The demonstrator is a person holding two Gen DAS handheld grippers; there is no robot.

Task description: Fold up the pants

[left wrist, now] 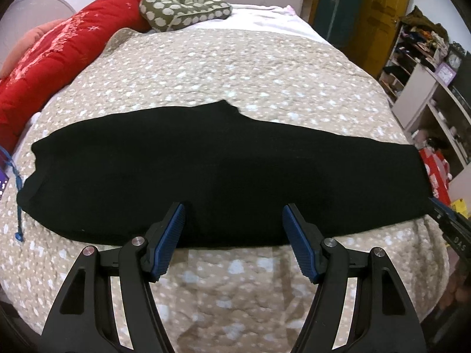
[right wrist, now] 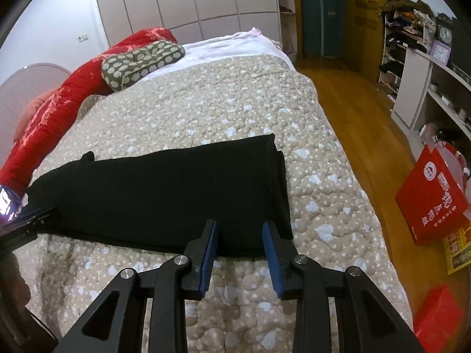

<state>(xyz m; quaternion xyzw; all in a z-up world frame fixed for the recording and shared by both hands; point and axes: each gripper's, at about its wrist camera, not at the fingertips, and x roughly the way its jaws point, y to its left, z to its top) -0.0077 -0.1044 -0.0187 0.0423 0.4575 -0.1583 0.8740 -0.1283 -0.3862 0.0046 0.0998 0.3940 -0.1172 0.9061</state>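
Note:
Black pants (left wrist: 206,170) lie flat across the beige dotted bedspread (left wrist: 235,67), folded into one long band running left to right. My left gripper (left wrist: 234,214) stands open over the near edge of the pants, nothing between its blue pads (left wrist: 169,241). In the right wrist view the same pants (right wrist: 164,194) end in a straight edge at the right. My right gripper (right wrist: 240,226) hovers open at that end's near edge, its blue pads (right wrist: 272,253) apart and not pressing the cloth. The right gripper's tip (left wrist: 450,229) shows at the left wrist view's right edge.
A red quilt (left wrist: 61,58) and a green spotted cushion (left wrist: 184,7) lie at the bed's far left. Right of the bed are wooden floor (right wrist: 353,111), white shelves (right wrist: 426,94) and red bags (right wrist: 432,203). A blue cord (left wrist: 18,206) hangs at the left.

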